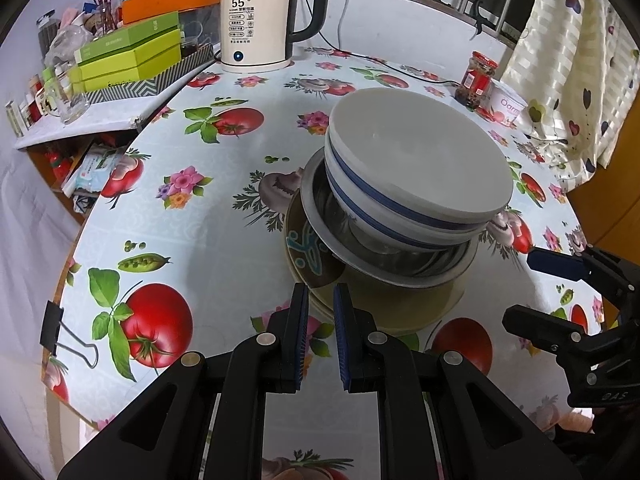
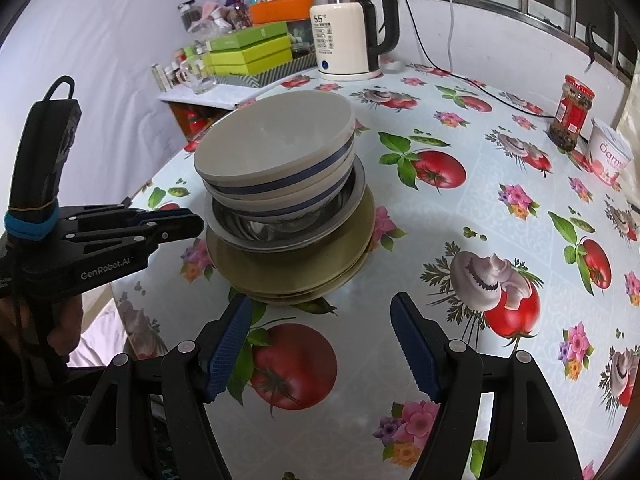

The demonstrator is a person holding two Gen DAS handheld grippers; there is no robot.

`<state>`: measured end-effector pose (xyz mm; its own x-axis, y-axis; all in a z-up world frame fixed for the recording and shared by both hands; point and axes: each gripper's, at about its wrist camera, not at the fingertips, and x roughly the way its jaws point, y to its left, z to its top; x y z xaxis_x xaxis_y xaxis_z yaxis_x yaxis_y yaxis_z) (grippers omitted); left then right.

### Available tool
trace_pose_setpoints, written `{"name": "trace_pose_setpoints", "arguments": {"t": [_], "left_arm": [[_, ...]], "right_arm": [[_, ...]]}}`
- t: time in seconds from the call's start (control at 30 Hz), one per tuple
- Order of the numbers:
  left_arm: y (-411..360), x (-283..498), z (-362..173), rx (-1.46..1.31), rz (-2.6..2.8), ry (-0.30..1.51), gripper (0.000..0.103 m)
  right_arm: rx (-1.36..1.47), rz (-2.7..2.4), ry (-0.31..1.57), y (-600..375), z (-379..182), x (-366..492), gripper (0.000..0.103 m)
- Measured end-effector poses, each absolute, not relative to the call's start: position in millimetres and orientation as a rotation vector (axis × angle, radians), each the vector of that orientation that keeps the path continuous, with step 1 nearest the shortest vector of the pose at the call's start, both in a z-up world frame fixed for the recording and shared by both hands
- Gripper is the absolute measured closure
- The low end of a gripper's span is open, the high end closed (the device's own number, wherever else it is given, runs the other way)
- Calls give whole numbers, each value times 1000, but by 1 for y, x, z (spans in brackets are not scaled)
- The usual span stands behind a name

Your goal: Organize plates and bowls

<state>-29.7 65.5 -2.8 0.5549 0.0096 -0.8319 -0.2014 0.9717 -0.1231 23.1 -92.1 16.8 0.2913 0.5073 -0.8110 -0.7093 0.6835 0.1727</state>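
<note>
Both grippers hang over the near edge of the table, tilted down toward one stack of dishes. On the left gripper (image 1: pixel 321 292) the blue-padded jaws stand a narrow gap apart with nothing between them; the tips sit just short of the stack's lowest rim, and whether they touch it I cannot tell. On the right gripper (image 2: pixel 322 304) the jaws are spread wide and empty, the stack lying just beyond and a little left of its left finger.

Topmost in the stack is a white bowl with a blue band (image 1: pixel 416 168), nested in a second banded bowl (image 1: pixel 360 216). Both sit tilted inside a steel bowl (image 1: pixel 320 216), which rests on a patterned plate (image 1: pixel 308 248) above plain cream plates (image 1: pixel 400 304). From the right wrist the same pile leans left, the top bowl (image 2: pixel 276 148) overhanging the plates (image 2: pixel 296 272).

Under everything lies the tablecloth (image 2: pixel 460 216), printed with tomatoes, mushrooms and flowers. Far ahead of the left gripper stands an electric kettle (image 1: pixel 256 24), with green boxes (image 1: pixel 132 52) to its left on a side shelf. Ahead and to the right are a red-lidded jar (image 1: pixel 478 80) and a white tub (image 1: pixel 508 104) beside it. A binder clip (image 1: pixel 60 332) grips the cloth's edge at the left gripper's left.
</note>
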Motion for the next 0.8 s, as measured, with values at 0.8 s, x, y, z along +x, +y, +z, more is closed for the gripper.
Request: {"name": "trace_pose_setpoints", "arguments": {"t": [0.8], "left_arm": [[66, -31, -3, -210, 131, 978, 90]], "right_arm": [[-246, 807, 982, -95, 16, 23, 23]]}}
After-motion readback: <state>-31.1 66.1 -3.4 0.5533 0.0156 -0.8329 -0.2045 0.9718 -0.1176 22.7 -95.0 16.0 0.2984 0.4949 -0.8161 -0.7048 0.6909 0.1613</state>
